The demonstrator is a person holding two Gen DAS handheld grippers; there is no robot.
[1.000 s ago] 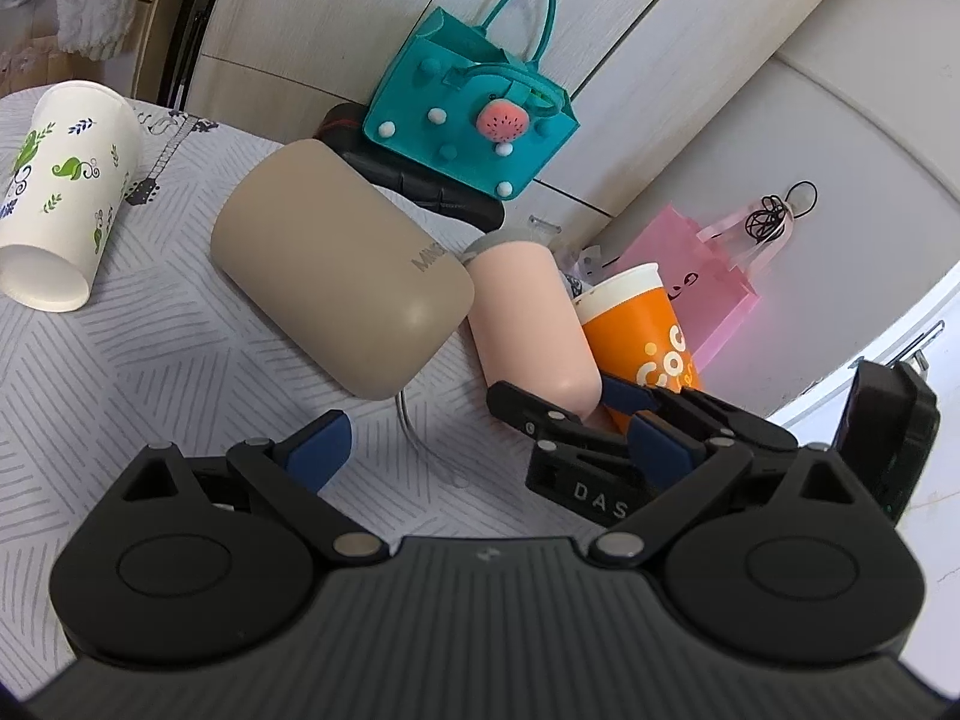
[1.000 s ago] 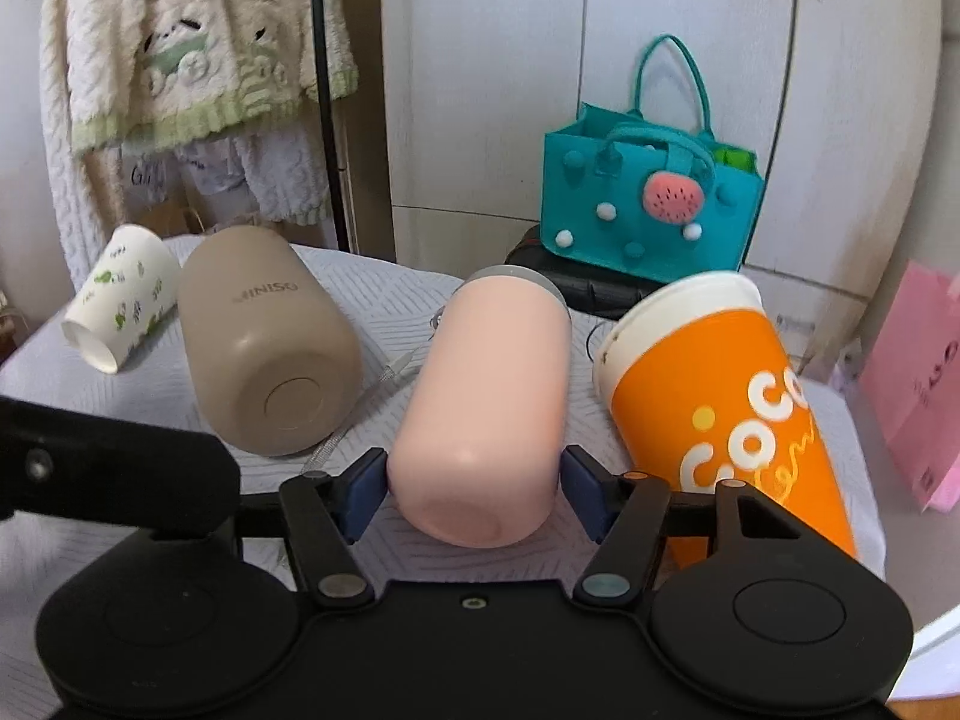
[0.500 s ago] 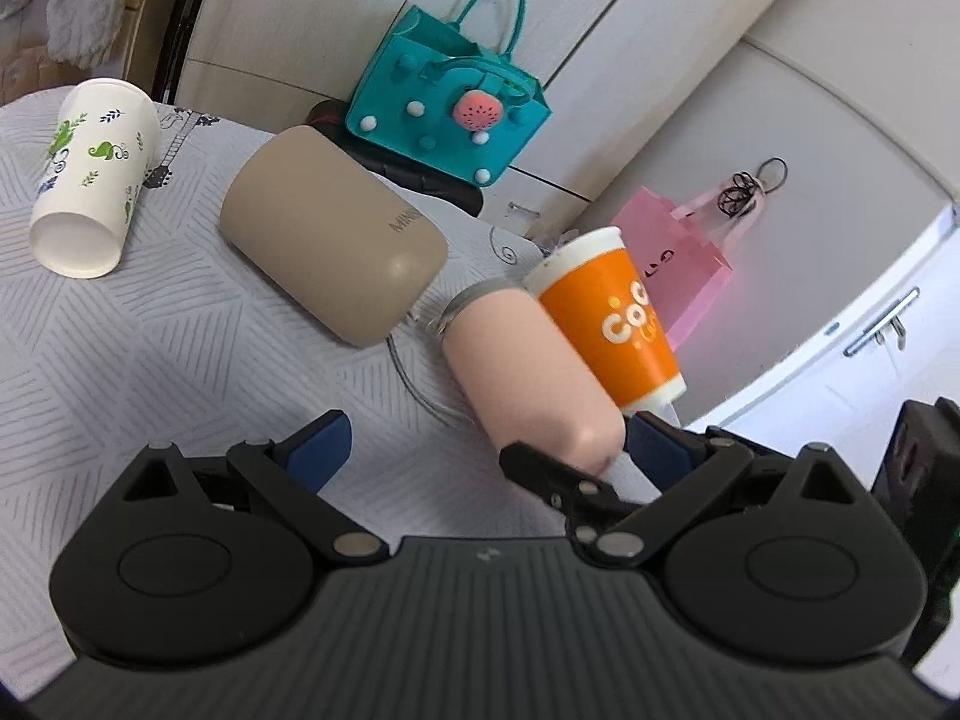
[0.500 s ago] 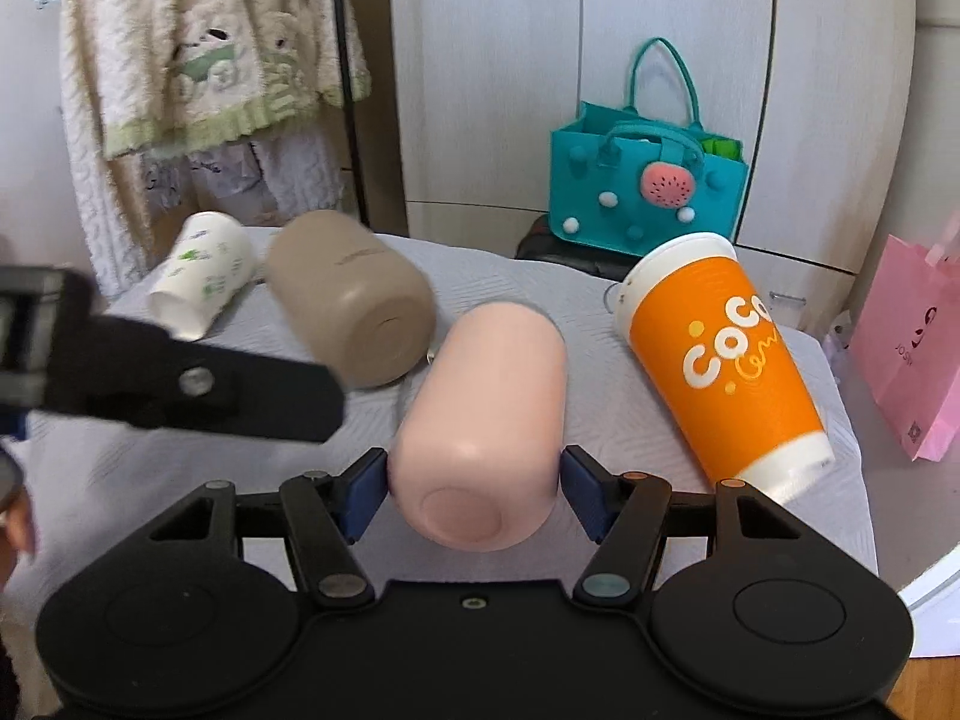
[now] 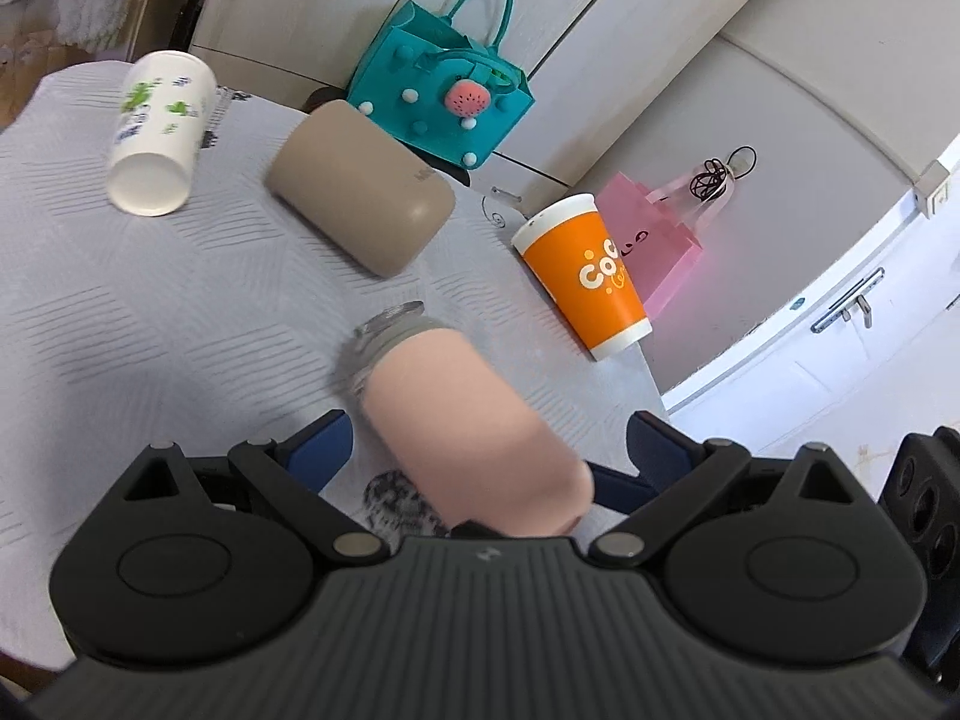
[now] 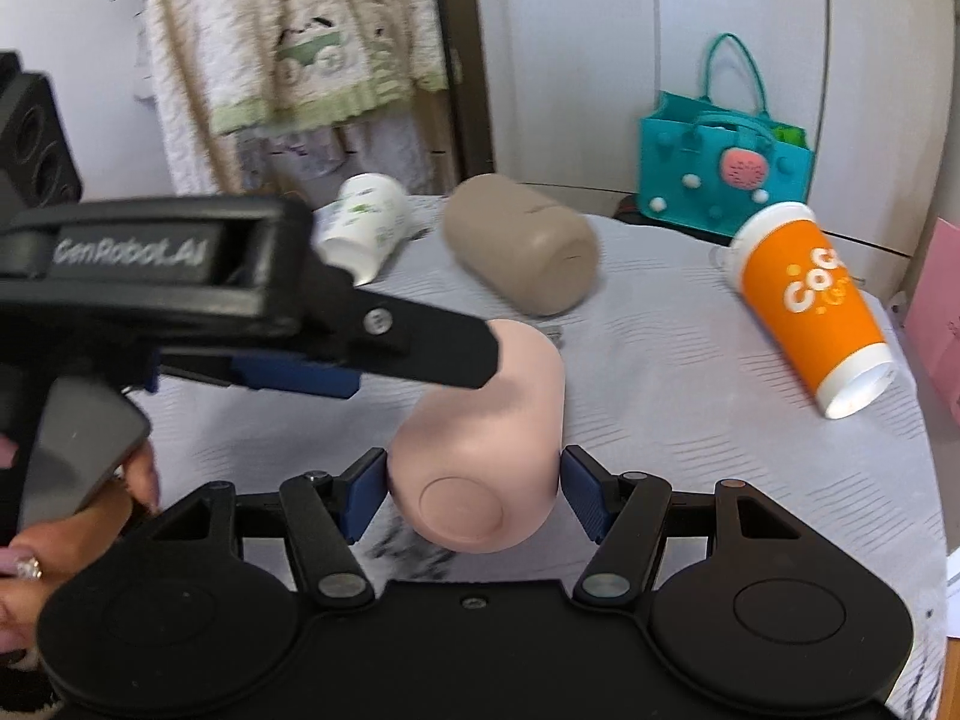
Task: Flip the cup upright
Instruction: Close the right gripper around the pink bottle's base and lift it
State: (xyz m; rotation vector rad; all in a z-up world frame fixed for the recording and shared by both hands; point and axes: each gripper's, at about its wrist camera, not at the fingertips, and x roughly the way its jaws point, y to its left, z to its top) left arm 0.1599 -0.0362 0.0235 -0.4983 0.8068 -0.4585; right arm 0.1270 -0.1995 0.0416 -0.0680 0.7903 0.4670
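Observation:
A pink cup [image 6: 480,444] with a grey rim is held tilted above the table, base toward the camera. My right gripper [image 6: 474,486] is shut on its base end. In the left wrist view the pink cup [image 5: 462,420] points its grey rim down-left toward the cloth. My left gripper [image 5: 480,456] is open, with its fingers on either side of the cup and apart from it. It crosses the right wrist view [image 6: 360,354] above the cup.
A beige cup [image 5: 360,210], a white leaf-print paper cup [image 5: 156,144] and an orange paper cup [image 5: 588,276] lie on their sides on the grey-clothed table [image 5: 150,312]. A teal bag [image 5: 438,90] and a pink bag [image 5: 660,240] are behind it.
The right gripper has lifted and pulled the pink cup toward the near side, tilting its rim down. The left gripper has moved in around it. The orange cup now lies apart.

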